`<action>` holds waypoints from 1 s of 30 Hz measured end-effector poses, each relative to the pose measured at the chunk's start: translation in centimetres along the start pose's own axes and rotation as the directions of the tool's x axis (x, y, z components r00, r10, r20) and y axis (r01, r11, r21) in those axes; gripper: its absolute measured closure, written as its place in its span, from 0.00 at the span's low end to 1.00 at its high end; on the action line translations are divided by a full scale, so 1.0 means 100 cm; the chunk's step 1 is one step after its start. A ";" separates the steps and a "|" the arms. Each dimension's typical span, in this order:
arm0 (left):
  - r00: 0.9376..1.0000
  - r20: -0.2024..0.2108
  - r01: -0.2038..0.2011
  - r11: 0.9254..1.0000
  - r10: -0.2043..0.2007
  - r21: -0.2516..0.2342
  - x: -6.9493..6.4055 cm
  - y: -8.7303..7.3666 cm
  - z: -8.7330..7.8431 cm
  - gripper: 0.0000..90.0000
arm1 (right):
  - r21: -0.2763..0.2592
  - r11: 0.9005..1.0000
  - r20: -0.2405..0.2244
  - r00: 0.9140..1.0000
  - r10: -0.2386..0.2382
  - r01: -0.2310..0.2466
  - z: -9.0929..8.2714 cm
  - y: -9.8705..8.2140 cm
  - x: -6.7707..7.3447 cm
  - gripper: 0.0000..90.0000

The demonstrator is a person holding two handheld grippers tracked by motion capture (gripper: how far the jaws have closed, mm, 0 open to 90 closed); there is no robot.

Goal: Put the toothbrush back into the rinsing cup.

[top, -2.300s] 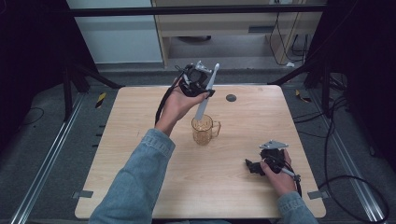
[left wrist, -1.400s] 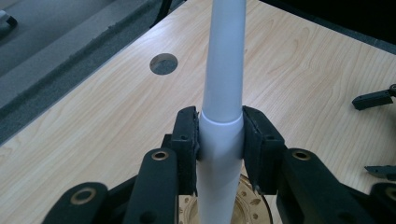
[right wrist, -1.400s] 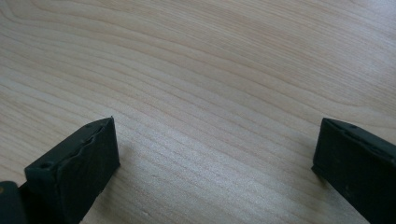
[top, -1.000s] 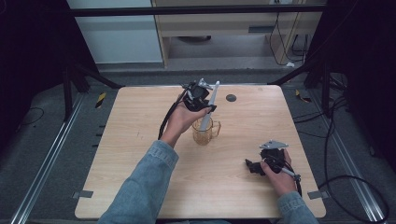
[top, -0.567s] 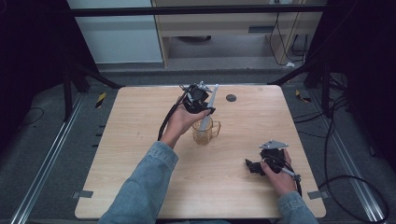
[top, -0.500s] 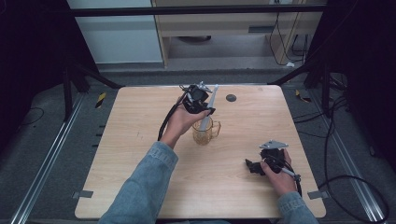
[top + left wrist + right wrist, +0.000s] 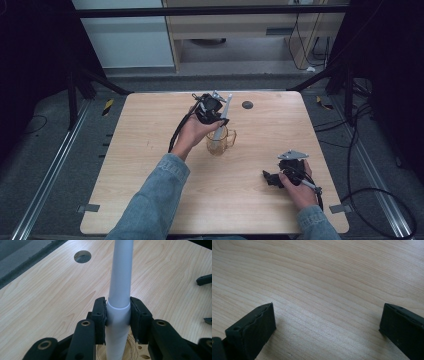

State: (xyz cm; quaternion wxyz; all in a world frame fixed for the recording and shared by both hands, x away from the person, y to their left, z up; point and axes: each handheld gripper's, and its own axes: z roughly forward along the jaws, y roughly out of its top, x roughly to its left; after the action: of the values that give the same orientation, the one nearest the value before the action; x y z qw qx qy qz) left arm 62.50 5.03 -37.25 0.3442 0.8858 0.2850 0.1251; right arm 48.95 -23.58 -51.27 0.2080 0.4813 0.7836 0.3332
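Lowered since a couple of seconds ago, my left gripper (image 7: 214,111) has brought the white tube (image 7: 120,287) down so its bottom end now sits inside the glass mug (image 7: 220,141) near the middle of the table (image 7: 150,165). Both jaws are clamped tight on the tube's collar. My right gripper (image 7: 280,176) rests on the table at the near right, jaws spread wide with nothing between them. To do this well I judge I should keep the tube upright, centred in the mug, and release only once it bears on the bottom.
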 end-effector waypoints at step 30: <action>1.000 0.001 -0.008 1.000 0.008 0.017 -0.003 -0.001 0.011 0.75 | 0.001 1.000 -0.001 1.000 0.001 -0.001 0.000 0.000 0.000 0.00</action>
State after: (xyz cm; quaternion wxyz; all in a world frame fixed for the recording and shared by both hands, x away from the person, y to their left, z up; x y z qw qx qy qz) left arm 62.67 4.31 -38.12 0.3365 0.8899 0.2822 0.1235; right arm 48.94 -23.57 -51.26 0.2073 0.4818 0.7835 0.3332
